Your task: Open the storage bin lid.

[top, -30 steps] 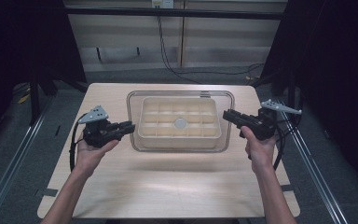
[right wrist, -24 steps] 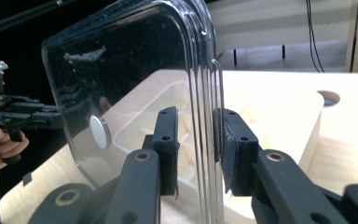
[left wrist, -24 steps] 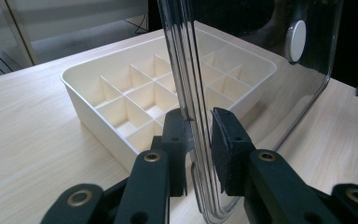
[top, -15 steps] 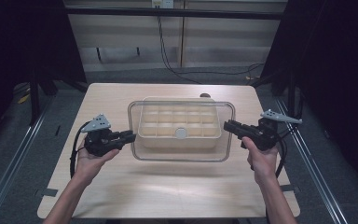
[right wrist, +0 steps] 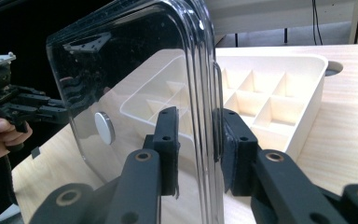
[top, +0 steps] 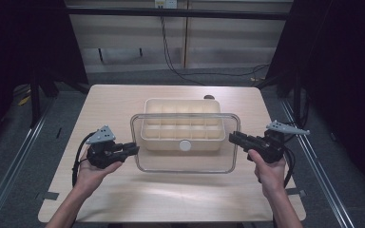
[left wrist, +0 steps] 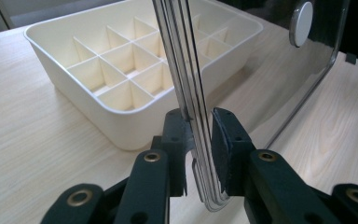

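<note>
So the light wood tabletop carries everything here, and sitting toward the far middle of it is a cream plastic organiser tray split into a grid of small square compartments, all of which look bare from the gripper views. Next down in size is the clear lid, a rounded-corner see-through panel with a raised rim, held up off the tabletop between the two claws and sitting a bit nearer the person than the tray, overlapping its near edge in the high view. The left claw is pinching the lid's left edge, and in the left gripper view you can see the rim clamped right between both black pads, with the tray just behind it. The right claw is doing the same on the opposite edge, jaws pressed onto the rim from either side, with the other hand and its gripper visible through the plastic. Smallest bit is the round white knob at the middle of the lid, which lines up with the tray's near wall from above.
</note>
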The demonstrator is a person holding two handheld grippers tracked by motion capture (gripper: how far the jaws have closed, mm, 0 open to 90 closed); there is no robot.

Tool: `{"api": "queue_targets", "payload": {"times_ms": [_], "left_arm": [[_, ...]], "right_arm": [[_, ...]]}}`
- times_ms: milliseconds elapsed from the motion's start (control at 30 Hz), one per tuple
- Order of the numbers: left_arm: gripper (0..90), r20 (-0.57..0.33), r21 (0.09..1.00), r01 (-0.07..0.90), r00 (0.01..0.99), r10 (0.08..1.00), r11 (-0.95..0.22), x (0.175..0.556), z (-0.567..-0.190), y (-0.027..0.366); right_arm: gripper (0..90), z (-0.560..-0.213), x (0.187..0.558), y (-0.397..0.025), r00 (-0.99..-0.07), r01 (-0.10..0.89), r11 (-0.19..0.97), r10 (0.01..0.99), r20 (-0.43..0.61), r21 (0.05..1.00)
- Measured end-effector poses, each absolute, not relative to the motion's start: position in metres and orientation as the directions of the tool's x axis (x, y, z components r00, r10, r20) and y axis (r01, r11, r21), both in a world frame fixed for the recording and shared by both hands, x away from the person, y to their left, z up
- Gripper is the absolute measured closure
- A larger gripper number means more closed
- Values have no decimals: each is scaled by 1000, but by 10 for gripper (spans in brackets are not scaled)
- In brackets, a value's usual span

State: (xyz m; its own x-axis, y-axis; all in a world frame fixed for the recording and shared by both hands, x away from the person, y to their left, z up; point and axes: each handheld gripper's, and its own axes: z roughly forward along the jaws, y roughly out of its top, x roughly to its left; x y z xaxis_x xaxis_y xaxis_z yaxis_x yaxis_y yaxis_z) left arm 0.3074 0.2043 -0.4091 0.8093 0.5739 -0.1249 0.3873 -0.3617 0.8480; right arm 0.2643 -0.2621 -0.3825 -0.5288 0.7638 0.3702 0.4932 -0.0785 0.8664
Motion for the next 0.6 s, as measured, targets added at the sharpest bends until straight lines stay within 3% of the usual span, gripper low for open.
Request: {"api": "queue_targets", "payload": {"times_ms": [200, 300, 400, 600], "left_arm": [[767, -184, 836, 429, 806, 562, -342, 303, -413, 206], [761, -120, 826, 404, 808, 577, -394, 290, -406, 200], [765, -163, 834, 412, 819, 550, -367, 287, -408, 202], [765, -160, 820, 422, 817, 554, -387, 282, -416, 200]], "right_arm": [[721, -391, 257, -263, -529, 507, -78, 758, 381, 858], [714, -393, 253, -264, -527, 513, -81, 756, 388, 855], [709, -394, 249, -268, -519, 516, -98, 755, 401, 851], [711, -400, 241, -269, -519, 530, -83, 756, 400, 844]]}}
